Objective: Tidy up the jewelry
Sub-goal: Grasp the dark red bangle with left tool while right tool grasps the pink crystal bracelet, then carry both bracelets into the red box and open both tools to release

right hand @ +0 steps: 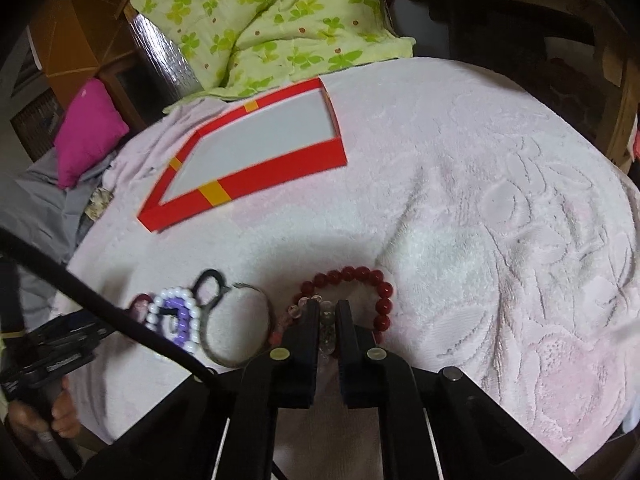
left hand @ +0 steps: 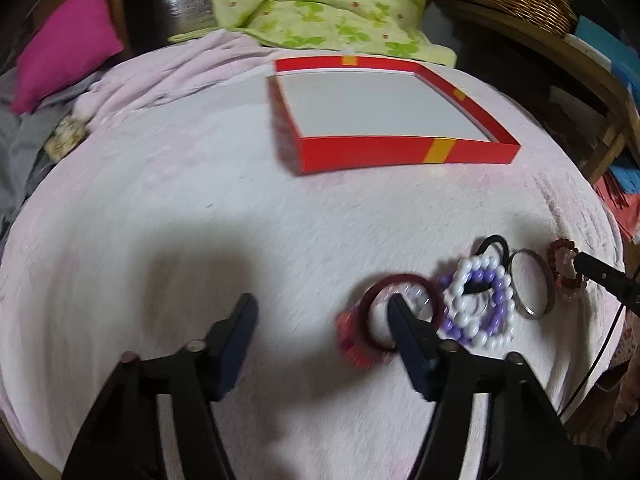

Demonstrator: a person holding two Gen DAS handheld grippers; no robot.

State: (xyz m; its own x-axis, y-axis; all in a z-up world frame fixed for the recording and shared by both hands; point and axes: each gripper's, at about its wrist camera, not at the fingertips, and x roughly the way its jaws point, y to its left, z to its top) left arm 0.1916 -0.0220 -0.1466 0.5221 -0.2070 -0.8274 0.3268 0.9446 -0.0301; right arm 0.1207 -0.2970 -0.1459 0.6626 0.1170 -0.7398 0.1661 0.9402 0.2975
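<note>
Your right hand-held gripper (right hand: 327,322) is clamped on a clear-beaded strand lying inside the red bead bracelet (right hand: 362,280). Your left hand-held gripper (left hand: 322,312) stands part-open, one finger inside the dark red bangle (left hand: 400,310), gripping nothing yet. The pickup step is in hand. Next, judging from here: lift the beads clear of the pile, including the white-and-purple bead bracelet (left hand: 482,304) and metal bangle (left hand: 534,286), on the pink towel (left hand: 200,220), then carry them to the red box (left hand: 400,154) beyond, which lies empty.
</note>
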